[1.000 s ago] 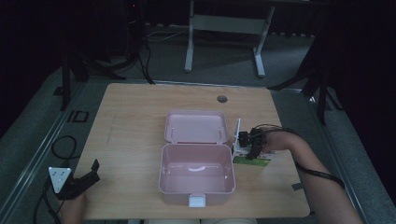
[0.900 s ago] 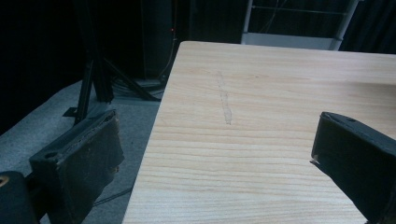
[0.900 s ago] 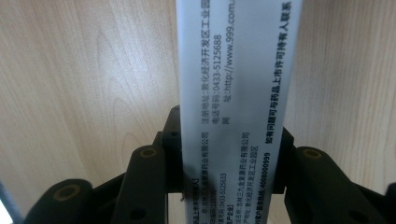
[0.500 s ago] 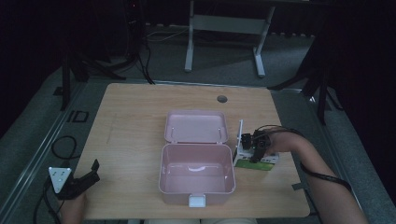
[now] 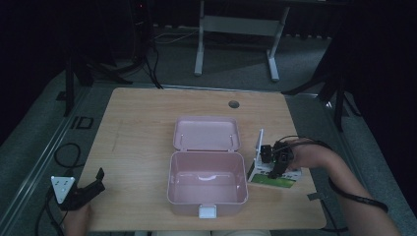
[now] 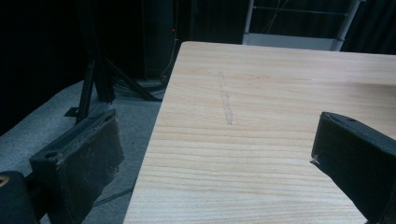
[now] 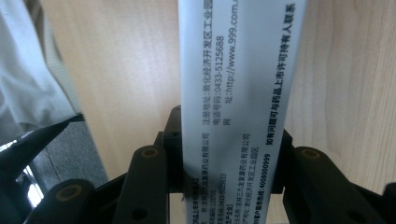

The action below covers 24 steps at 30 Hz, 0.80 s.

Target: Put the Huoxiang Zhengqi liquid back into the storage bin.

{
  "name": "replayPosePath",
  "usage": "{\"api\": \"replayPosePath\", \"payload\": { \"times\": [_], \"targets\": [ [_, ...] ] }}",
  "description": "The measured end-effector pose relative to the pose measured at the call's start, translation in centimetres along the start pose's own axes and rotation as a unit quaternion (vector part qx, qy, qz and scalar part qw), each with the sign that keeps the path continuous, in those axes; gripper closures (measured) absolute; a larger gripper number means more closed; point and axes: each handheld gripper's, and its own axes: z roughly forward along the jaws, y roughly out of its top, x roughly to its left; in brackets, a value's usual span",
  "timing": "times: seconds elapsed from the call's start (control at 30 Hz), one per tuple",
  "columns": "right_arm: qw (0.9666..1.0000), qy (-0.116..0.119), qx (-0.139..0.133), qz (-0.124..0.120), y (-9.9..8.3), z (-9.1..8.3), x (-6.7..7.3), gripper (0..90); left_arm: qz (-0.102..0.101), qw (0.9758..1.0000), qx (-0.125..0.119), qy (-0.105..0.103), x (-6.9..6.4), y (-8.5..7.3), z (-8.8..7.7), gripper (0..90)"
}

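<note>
From the high view, the right gripper is clamped on the medicine box just right of the open pink case on the table; against a second ago the box has tipped up off the table, so the lift toward the case seems under way. The left gripper stays parked at the near left corner.

In the left gripper view its jaws stand apart over bare table.

In the right gripper view the jaws pinch the box's printed white side.

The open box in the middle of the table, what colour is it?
Pale pink. The box shows best in the high view, lid folded back.
</note>
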Motion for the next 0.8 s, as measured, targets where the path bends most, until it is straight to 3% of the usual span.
{"api": "replayPosePath", "payload": {
  "times": [0.3,0.53,0.8],
  "targets": [
    [0.9987,-0.004,0.033,-0.039,-0.1,-1.0,3.2,63.1,0.000,1.0000,0.001,0.001,0.0,0.0,0.0,2.1],
    [0.9979,0.006,0.041,-0.049,0.2,-2.5,5.3,63.0,0.001,1.0000,0.001,0.002,0.0,0.0,0.0,2.1],
    [0.9985,-0.004,0.036,-0.040,0.2,-5.5,6.3,63.0,0.000,1.0000,-0.001,0.002,0.0,0.0,0.0,2.1]
  ]
}}
